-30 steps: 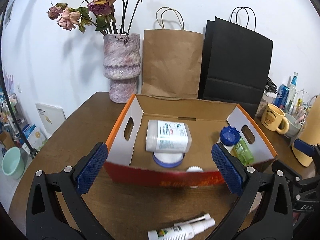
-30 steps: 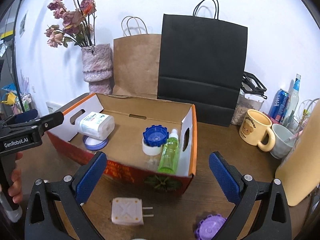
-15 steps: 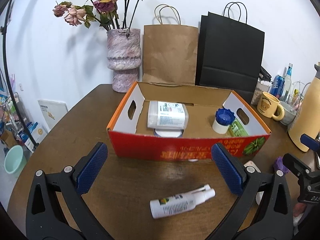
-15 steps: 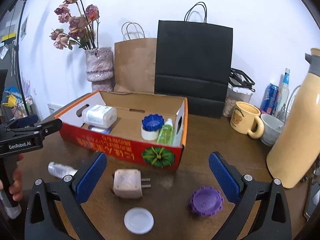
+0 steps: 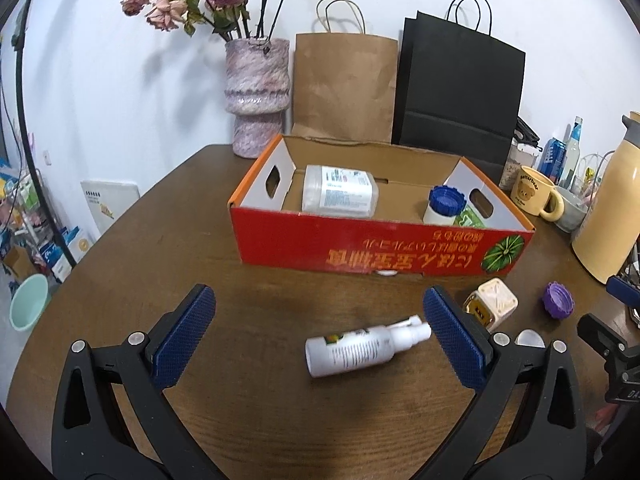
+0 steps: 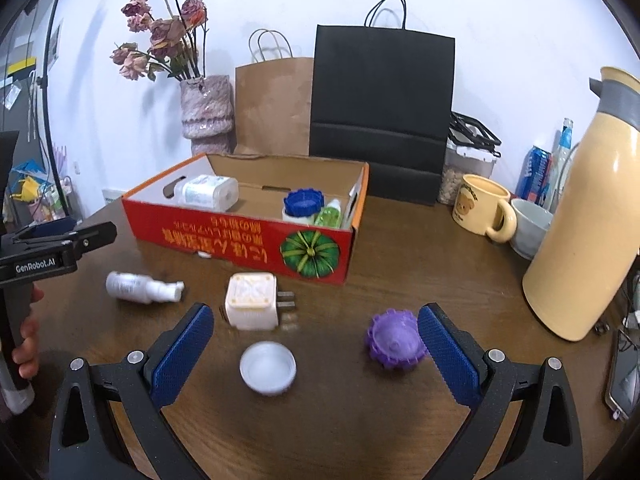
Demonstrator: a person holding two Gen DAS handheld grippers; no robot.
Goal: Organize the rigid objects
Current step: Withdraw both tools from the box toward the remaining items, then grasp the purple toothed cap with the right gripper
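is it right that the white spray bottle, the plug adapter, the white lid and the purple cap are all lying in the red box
Not quite: the right wrist view shows the white spray bottle, plug adapter, white lid and purple cap all lying on the table, in front of the red box.

Bare wooden table (image 5: 168,240) lies open left of the red cardboard box (image 5: 360,248). In front of the box, a spray bottle (image 5: 360,350), plug adapter (image 6: 252,300), white lid (image 6: 268,367) and purple cap (image 6: 394,338) lie scattered. A tall yellow jug (image 6: 580,240) blocks the right side.
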